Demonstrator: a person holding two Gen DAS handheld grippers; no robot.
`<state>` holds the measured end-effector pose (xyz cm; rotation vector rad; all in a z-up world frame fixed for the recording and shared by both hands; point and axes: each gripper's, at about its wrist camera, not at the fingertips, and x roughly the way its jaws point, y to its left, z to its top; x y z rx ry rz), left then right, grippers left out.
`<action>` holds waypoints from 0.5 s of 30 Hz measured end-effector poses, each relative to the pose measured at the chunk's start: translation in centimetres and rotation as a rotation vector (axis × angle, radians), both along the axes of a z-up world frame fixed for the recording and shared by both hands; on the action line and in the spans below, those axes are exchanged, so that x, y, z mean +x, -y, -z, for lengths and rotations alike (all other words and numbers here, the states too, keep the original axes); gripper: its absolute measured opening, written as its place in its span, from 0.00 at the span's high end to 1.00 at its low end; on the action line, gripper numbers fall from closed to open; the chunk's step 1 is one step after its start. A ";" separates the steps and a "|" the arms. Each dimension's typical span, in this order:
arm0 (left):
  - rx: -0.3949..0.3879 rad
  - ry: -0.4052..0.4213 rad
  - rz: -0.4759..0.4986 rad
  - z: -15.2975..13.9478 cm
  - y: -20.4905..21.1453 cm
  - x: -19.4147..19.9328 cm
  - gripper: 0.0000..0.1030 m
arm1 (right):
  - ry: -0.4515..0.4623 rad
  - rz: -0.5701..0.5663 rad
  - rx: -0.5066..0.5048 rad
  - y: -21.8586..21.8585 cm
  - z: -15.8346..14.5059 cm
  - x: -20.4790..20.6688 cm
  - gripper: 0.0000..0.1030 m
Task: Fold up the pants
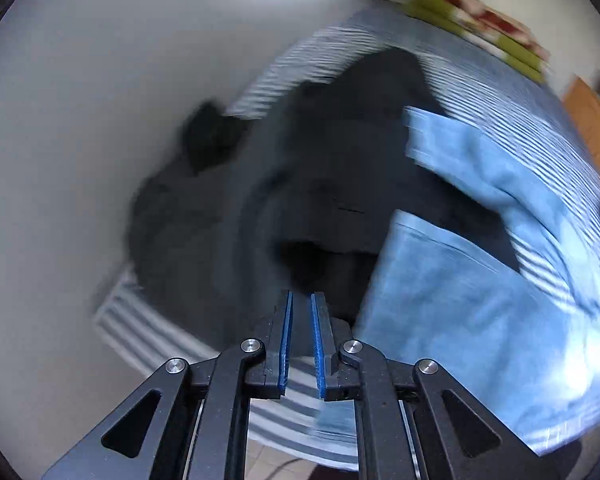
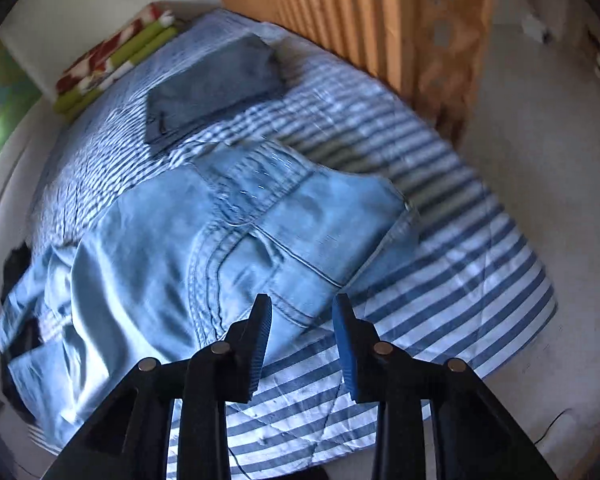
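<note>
On the bed, a blue-and-white striped quilt (image 2: 440,288) covers nearly the whole surface, and everything else lies on it. The light blue jeans (image 2: 228,240), the pants to be folded, sprawl across the near half, waistband toward the far side, legs rumpled and bunched to the left rather than flat. A heap of dark clothing (image 1: 260,184) sits beside them in the left wrist view; that picture is smeared with motion, so I cannot say whether it overlaps a jeans leg. Farther up the quilt a grey folded garment (image 2: 216,84) rests apart, and a red-and-green folded blanket (image 2: 112,60) lies by the pillow end.

The left gripper (image 1: 301,340) has its pads nearly together with a thin gap showing striped quilt through it; it grips nothing. The right gripper (image 2: 302,344) stands with jaws parted over the near edge of the jeans, also empty.

The likely trouble: with the legs this crumpled, a pinch at the hem could catch only the top layer, or snag the quilt with it, so the fold drags skewed. The dark heap so close could also be swept along.
</note>
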<state>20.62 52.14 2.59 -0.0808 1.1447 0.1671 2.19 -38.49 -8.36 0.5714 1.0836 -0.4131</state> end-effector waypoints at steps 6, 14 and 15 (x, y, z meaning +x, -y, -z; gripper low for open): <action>-0.129 -0.045 0.288 2.0 13.6 1.8 0.58 | -0.022 0.085 0.079 1.4 1.8 2.1 0.69; -0.234 -0.128 0.498 4.4 27.7 3.8 0.58 | -0.151 0.036 0.036 0.5 2.9 6.6 0.62; -0.237 -0.129 0.527 4.4 29.7 4.7 0.51 | -0.132 0.010 0.021 0.0 2.3 7.1 0.65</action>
